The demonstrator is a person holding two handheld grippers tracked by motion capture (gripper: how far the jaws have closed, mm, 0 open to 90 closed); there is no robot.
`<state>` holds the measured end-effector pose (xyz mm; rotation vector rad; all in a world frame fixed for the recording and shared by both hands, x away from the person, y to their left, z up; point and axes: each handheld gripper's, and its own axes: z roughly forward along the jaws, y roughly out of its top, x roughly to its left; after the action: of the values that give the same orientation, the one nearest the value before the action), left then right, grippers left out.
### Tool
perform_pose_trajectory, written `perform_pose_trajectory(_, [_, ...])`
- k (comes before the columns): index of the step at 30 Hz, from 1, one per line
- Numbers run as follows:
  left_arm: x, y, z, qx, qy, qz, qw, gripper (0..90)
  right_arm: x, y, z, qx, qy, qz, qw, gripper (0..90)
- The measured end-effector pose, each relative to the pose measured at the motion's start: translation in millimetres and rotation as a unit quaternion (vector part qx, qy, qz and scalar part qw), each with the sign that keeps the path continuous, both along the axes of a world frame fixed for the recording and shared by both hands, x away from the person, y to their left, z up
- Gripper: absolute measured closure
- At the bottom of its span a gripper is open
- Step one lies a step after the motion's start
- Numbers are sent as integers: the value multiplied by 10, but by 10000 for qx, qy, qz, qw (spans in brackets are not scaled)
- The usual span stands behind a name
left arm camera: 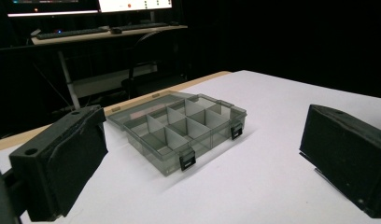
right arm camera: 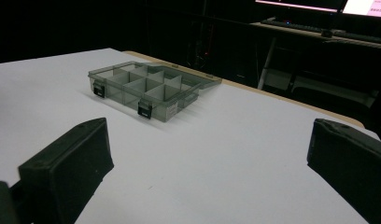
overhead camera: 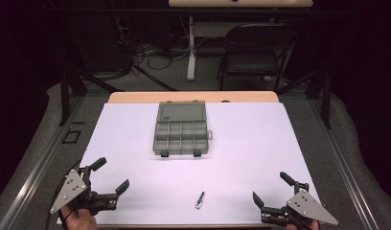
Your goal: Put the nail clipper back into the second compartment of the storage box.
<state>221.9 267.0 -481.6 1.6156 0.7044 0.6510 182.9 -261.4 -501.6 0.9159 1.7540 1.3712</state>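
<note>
Both the left gripper (overhead camera: pixel 112 177) and right gripper (overhead camera: pixel 269 189) waited wide-jawed and empty, apparently pre-start, the near metal piece (overhead camera: pixel 200 200) probably needing pickup toward the open compartment box (overhead camera: pixel 181 129).

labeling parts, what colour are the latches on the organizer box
Black, on the smoky grey organizer box; the latches show best in the left gripper view.

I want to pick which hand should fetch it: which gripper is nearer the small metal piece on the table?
Right, slightly. The right gripper sits to the right of the metal piece; the left gripper is farther off on its left. Both are open.
</note>
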Motion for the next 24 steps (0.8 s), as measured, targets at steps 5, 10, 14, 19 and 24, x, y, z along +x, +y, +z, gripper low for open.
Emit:
perform_pose_trajectory(5, [-4, -22, 15, 31, 15, -23, 10000, 5, 3, -9, -8, 10, 4, -22, 10000, 0])
perform_pose_trajectory(10, [10, -66, 56, 53, 79, -36, 9999, 5, 16, -11, -22, 19, 55, -13, 10000, 0])
perform_pose_trajectory(14, [40, -125, 109, 68, 171, -129, 9997, 5, 22, -10, -19, -7, 61, 3, 10000, 0])
perform_pose_trajectory(19, [81, -212, 160, 92, 347, -394, 9986, 6, 36, -16, -27, -16, 82, 34, 10000, 0])
perform_pose_trajectory(24, [108, -359, 205, 247, 509, -559, 9968, 6, 46, -29, -31, 49, 122, 68, 9999, 0])
